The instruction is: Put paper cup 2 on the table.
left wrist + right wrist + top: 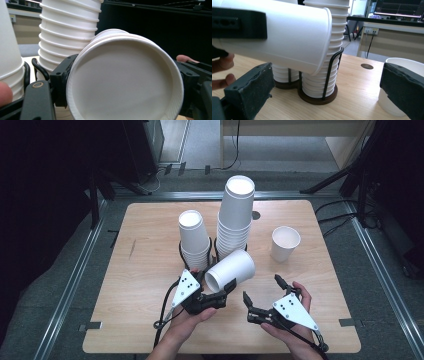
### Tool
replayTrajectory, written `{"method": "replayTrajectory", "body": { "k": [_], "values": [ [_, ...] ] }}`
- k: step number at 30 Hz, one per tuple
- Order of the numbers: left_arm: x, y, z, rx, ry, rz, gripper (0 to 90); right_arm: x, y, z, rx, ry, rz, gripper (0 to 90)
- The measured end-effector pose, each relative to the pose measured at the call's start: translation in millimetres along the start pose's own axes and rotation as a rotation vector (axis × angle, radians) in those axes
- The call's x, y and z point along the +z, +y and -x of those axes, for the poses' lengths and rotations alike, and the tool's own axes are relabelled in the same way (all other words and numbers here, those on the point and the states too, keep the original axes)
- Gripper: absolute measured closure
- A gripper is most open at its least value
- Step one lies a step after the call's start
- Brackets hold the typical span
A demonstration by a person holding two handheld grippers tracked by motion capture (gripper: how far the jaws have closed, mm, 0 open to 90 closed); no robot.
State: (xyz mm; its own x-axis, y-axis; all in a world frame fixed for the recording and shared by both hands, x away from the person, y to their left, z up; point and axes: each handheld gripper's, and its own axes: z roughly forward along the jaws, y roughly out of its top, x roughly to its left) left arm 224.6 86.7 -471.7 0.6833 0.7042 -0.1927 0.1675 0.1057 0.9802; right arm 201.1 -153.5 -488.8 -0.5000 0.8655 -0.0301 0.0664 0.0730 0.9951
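White paper cup (231, 271), plain, with a finely ribbed inner wall near the rim. White cup stacks (235, 215), banded by their rims, on a dark brown holder base (317, 98) with black wire uprights. Pale wood-grain worktop (150, 265). Black left gripper (225, 292) with a grey plate carrying black dots.

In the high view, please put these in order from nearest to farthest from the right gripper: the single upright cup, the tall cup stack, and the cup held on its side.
From the right gripper:
1. Cup held on its side, just to its left, in the left gripper.
2. Single upright cup, behind it, slightly right.
3. Tall cup stack, farther back, at the table's middle.
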Motion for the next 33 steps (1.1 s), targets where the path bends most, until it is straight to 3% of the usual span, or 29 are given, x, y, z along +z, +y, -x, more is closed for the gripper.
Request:
{"method": "replayTrajectory", "body": {
  "k": [13,20,30,33],
  "values": [
    [-0.1,-0.8,2.4,0.005,-0.028,0.037,22.7,-2.2,2.3,0.5,0.165,0.043,0.008,0.0],
    [4.6,-1.4,4.8,0.007,-0.048,0.059,22.8,-7.3,4.6,8.1,0.252,0.043,0.022,0.0],
    [13.7,-4.3,12.8,0.012,-0.085,0.096,22.8,-16.2,8.2,5.5,0.429,0.081,0.08,0.0],
    [15.7,-4.8,13.8,0.013,-0.09,0.1,22.7,-19.7,10.8,6.0,0.503,0.103,0.11,0.0]
  ]
}}
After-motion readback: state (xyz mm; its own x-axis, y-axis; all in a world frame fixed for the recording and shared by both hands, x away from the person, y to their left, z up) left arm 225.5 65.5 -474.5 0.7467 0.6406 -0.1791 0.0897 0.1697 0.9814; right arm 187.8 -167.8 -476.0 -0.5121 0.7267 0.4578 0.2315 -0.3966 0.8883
